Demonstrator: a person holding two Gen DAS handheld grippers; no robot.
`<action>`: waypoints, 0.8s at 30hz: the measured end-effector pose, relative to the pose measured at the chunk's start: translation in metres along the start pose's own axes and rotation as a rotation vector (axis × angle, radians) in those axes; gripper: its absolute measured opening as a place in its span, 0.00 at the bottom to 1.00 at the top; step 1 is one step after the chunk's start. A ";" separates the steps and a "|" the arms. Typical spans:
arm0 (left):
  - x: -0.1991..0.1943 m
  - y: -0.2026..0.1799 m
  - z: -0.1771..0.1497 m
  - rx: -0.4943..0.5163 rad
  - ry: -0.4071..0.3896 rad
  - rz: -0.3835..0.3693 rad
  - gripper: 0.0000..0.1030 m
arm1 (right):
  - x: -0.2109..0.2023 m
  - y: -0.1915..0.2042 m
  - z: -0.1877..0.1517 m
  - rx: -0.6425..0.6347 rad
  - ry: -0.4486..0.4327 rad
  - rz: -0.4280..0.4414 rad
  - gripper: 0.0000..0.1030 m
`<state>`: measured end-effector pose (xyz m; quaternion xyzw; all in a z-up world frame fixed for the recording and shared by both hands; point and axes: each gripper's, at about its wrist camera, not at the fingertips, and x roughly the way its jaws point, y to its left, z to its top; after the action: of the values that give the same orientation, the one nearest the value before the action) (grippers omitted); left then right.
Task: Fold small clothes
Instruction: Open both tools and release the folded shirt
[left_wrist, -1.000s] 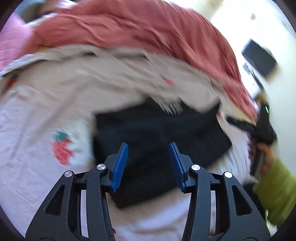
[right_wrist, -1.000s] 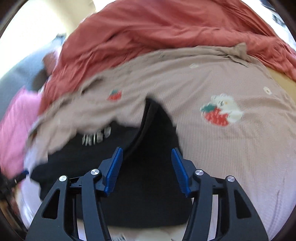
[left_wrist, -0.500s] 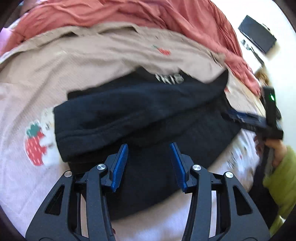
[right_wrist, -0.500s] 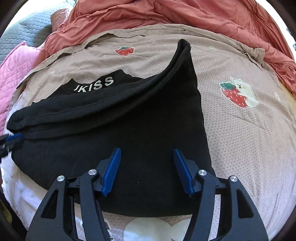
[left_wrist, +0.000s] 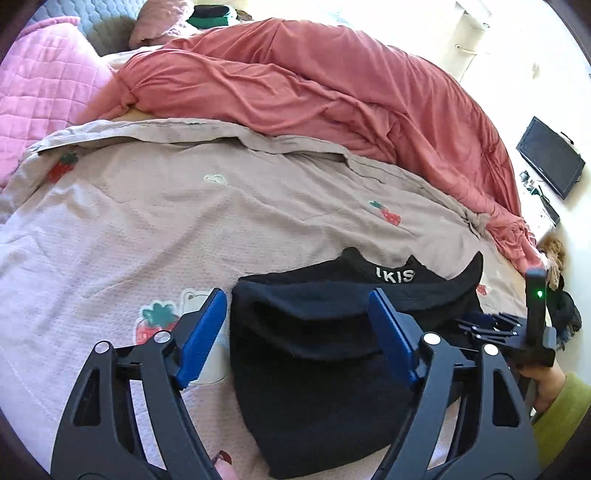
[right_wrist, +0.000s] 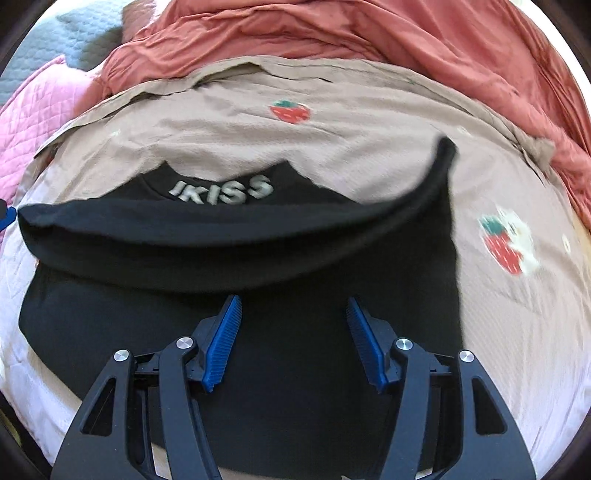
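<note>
Garment: small black knit top with white "IKISS" lettering at the neck, lying on the beige strawberry-print bedspread near the bed's front edge, with the rumpled coral-red duvet heaped well behind it. Condition: part-folded, one thick rolled fold lying across the body just below the lettering, one corner standing up in a point at the right of the right wrist view.

Handling, as I judge it: soft, light, limp cloth (nothing stiff in it), not fragile, likely to sag and slide on itself, so a pinch through both layers should hold better than a single ply.

Left gripper: released, its jaws having just been opening; they stand wide over the garment's left edge, with no pad pressing on it. Right gripper: also released, hovering over the flat lower body with nothing clamped.

Where I would take hold: the two ends of the rolled fold, or the lower hem corners, one per gripper.
</note>
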<state>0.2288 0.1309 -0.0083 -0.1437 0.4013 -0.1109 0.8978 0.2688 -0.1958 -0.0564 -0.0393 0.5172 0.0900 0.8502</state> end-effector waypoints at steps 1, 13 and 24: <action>-0.002 0.001 0.001 -0.012 -0.005 -0.001 0.70 | 0.002 0.007 0.007 -0.008 -0.003 0.007 0.55; -0.003 0.009 0.003 -0.041 -0.011 -0.015 0.72 | 0.008 -0.005 0.072 0.169 -0.064 0.031 0.65; 0.014 0.026 -0.008 -0.102 0.118 0.069 0.78 | -0.030 -0.069 -0.003 0.253 -0.110 -0.005 0.67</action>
<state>0.2342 0.1494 -0.0316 -0.1687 0.4634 -0.0674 0.8674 0.2658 -0.2672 -0.0330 0.0720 0.4771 0.0239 0.8756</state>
